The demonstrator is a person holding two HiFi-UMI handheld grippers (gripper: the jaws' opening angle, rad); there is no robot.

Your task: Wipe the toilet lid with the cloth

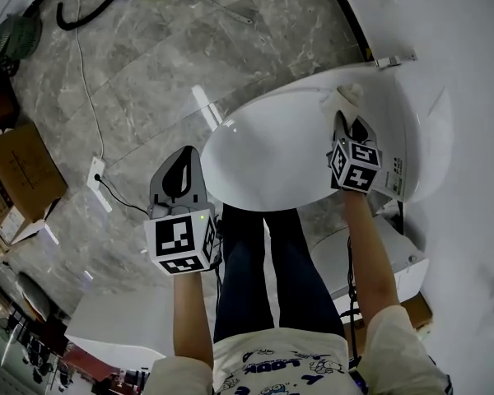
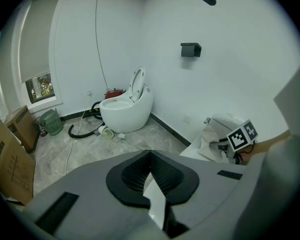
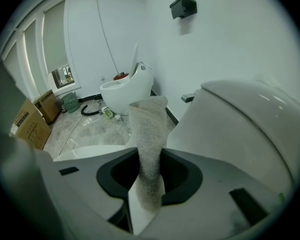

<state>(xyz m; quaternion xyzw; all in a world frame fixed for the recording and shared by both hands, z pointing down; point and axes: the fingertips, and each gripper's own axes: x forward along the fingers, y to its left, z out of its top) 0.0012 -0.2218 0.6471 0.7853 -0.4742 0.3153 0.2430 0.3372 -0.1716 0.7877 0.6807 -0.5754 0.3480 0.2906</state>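
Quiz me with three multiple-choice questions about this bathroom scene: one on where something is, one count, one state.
1. Where is the cloth? A) left claw B) right claw C) floor
2. How many toilets show? A) one B) two C) four
3. The left claw is: A) shut, empty B) wide open C) gripping the cloth

B: the right gripper view shows it pinched there.
B: the near toilet lid plus a far toilet.
A: its jaws meet around nothing.

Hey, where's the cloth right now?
The cloth is clamped in the right gripper, on the right of the head view, at the far right part of the white toilet lid.
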